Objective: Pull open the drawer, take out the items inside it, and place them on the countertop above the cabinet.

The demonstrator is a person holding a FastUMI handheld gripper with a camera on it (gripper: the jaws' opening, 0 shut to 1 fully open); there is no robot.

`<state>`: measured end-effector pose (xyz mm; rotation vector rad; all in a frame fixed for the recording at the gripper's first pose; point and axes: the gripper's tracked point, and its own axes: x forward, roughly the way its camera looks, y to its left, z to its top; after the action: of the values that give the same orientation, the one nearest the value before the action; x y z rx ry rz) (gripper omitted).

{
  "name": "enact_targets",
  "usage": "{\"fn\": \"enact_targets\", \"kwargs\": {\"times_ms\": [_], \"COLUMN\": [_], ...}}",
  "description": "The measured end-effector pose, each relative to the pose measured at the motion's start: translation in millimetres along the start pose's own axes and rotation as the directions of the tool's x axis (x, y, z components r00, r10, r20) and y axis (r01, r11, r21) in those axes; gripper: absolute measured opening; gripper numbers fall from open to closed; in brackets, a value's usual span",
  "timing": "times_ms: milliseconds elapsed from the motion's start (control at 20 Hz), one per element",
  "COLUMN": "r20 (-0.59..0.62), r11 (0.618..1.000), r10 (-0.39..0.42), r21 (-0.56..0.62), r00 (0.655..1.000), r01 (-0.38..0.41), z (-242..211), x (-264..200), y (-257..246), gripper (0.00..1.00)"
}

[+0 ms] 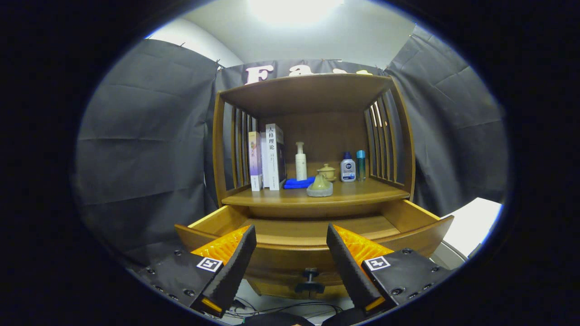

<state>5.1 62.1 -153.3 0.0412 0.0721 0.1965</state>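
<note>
The claw [290, 253] hangs with its fingers spread wide and nothing between them, just in front of the pulled-out drawer [312, 240]. The drawer front sits across the gap between the fingers, and its dark knob [310, 280] hangs below, between the two tips. What can be seen of the drawer's floor looks bare wood. Above it, on the cabinet's tabletop [358, 192], stand two upright books [267, 158] at the left, a white pump bottle [301, 161], a folded blue cloth [298, 183], a pale green cone-shaped piece [320, 186] near the front edge, a small lidded pot [326, 172] behind it, a white bottle [347, 168] and a slim teal one [360, 165] beside it.
</note>
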Motion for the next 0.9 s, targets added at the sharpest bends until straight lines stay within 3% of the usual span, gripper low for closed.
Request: {"fn": "enact_targets", "kwargs": {"times_ms": [250,650,900], "r20": [-0.005,-0.114,-0.165], "r11": [0.998,0.997,0.990], "r10": [-0.055,-0.073,-0.139], "r21": [-0.006,-0.010,-0.026], "r00": [0.998,0.991,0.976], "r01": [0.055,0.072,0.136], "z": [-19.3,-62.7,-76.5], "x": [2.8,15.5,23.7], "y": [-18.4,-24.9,-32.3], "gripper": [0.98,0.98,0.98]}}
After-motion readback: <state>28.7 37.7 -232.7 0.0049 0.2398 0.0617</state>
